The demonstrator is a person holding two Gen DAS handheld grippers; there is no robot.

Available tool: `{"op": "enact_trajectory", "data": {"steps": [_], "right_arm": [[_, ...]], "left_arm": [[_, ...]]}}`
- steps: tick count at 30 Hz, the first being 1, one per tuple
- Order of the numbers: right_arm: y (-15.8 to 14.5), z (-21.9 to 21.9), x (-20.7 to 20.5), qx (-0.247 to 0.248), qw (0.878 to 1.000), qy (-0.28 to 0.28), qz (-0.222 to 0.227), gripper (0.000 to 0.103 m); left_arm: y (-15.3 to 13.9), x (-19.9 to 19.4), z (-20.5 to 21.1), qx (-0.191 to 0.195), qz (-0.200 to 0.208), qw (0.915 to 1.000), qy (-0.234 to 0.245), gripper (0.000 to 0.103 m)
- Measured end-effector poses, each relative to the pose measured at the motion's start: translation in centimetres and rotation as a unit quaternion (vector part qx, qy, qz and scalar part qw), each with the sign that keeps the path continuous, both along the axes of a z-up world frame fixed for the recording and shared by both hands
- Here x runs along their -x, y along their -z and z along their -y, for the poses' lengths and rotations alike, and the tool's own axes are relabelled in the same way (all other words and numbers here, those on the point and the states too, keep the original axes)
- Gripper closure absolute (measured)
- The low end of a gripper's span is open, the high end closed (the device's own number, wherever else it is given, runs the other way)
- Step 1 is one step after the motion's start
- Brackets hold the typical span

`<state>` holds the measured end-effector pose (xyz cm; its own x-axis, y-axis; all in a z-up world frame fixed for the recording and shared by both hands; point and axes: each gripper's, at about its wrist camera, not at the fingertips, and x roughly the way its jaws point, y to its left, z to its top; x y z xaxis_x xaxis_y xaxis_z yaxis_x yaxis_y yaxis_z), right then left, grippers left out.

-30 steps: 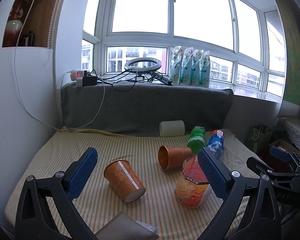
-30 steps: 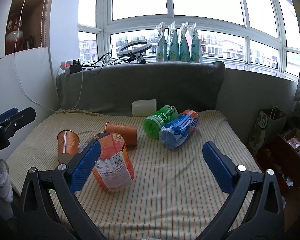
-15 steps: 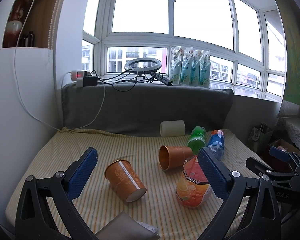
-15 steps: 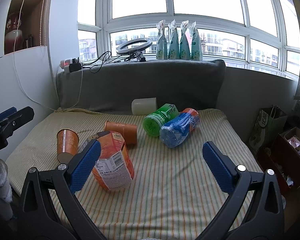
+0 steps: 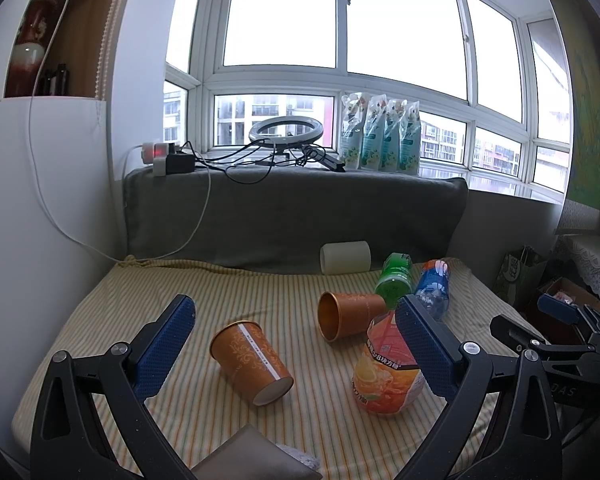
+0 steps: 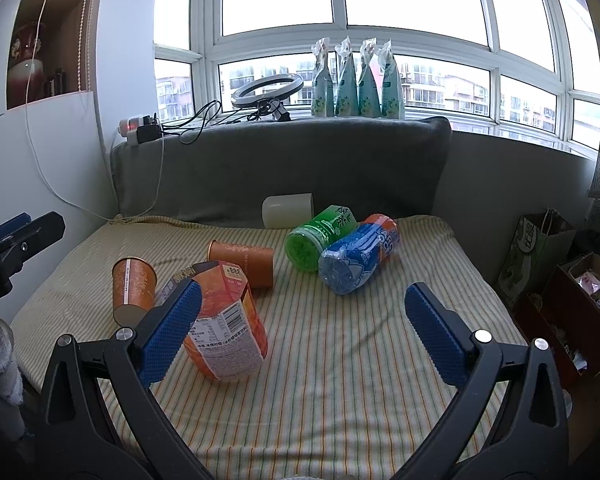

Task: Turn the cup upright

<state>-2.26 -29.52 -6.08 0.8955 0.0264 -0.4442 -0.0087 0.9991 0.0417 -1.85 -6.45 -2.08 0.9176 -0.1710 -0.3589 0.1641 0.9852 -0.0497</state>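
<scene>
Cup [image 5: 251, 361] lay tipped on striped bed [image 5: 236, 292], near side of orange bottle [image 5: 388, 376] | left gripper [image 5: 292, 344] fingers spread wide, empty, framing cup | right gripper [image 6: 300, 328] fingers apart, empty | advice: pinch mid-wall lightly, rotate base down, avoid crushing.

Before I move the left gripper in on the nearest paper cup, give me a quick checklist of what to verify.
1. Left gripper open: ok, jaws spread wide with nothing between them.
2. Nearest cup needs flipping: ok, it lies on its side on the striped cloth, bottom end toward the camera.
3. Cup lined up between the fingers: ok, roughly centred in the left wrist view.
4. Room around the cup: ok, the second cup and the orange bottle lie apart from it.
5. Right gripper out of the way: ok, open and empty, off to the right.
6. Cup empty: cannot tell, its mouth faces away.
</scene>
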Motion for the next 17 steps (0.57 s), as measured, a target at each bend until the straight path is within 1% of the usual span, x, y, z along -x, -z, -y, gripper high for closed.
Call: {"op": "enact_trajectory", "data": {"steps": [14,17], "right_arm": [[0.29,0.12,-0.21,-0.001,1.000,0.000,-0.003,0.000],[0.48,0.16,-0.27,-0.001,1.000,0.002,-0.005,0.000]], "left_arm": [[0.09,-0.19,-0.08,0.000,0.000,1.0000,0.001,0.003],[0.12,-0.04,-0.08,-0.005,0.007,1.0000,-0.002,0.003]]}}
